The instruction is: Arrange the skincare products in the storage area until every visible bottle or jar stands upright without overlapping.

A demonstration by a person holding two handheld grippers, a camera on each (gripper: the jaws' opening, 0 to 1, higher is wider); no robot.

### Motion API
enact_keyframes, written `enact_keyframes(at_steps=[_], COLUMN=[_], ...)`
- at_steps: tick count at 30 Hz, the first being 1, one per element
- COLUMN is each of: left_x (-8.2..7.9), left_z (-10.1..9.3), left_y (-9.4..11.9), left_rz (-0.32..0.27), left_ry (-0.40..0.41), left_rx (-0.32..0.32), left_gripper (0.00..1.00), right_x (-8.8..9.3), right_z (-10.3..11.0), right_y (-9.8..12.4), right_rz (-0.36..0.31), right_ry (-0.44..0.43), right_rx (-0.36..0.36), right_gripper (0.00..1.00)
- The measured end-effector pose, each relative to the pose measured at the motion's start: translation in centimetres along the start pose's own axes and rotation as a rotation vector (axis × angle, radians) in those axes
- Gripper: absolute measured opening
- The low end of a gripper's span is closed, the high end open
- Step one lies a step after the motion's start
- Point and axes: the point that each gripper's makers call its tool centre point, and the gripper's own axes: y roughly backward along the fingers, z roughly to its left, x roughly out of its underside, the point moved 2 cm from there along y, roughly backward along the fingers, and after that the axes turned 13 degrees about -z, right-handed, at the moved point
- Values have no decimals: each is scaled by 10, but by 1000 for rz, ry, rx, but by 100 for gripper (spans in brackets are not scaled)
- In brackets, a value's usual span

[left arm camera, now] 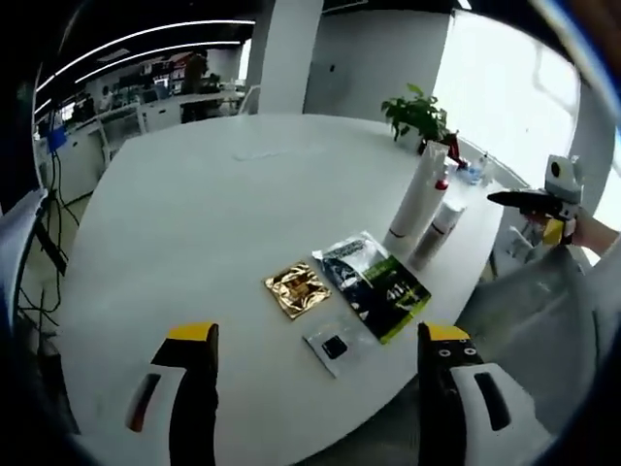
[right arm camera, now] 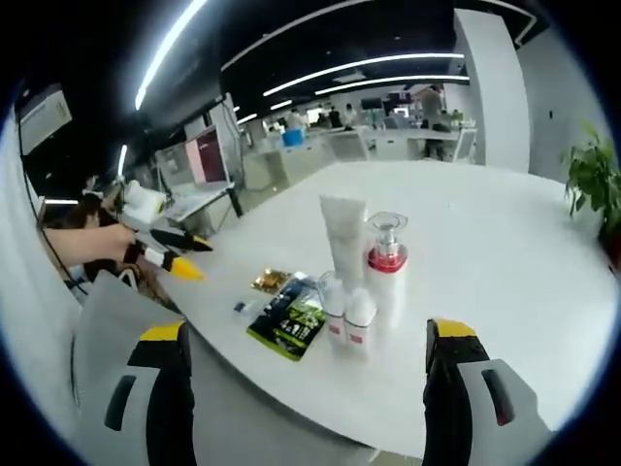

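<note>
White table (left arm camera: 194,214); gold sachet (left arm camera: 297,288); red-collared pump bottle (right arm camera: 386,254).

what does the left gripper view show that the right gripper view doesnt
Left gripper view alone: a small clear sachet with a dark square nearest the camera, and the plant's pot.

Right gripper view alone: the pump bottle's red collar and clear cap, plus two small white bottles in front of the tall tube.

Both: the white table, the gold sachet, the green-black packet, and standing bottles.

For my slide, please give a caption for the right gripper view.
Open right gripper facing upright skincare bottles and flat sachets on a white table.
</note>
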Motion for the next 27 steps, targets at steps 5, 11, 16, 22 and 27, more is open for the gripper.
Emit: enact_keyframes(at_steps=[5,11,16,22,27], left_x=[3,-3,-7,-12,-13], left_z=[-3,-14,-24,-22,-22], left_y=[15,34,40,36,34], left_rz=[-42,-97,-151,-176,-189], left_ry=[22,29,29,26,48], left_rx=[-17,-3,17,8,0], left_gripper=[89,98,99,99,98], right_x=[-4,-3,-7,-8,-6], right_z=[2,6,2,1,3], right_y=[-3,-5,-5,-6,-7], right_rz=[-26,-34,-63,-77,-65], right_ry=[-15,-21,-57,-80,-65], right_rx=[-4,-16,-1,8,3], right_gripper=[100,100,100,100,100])
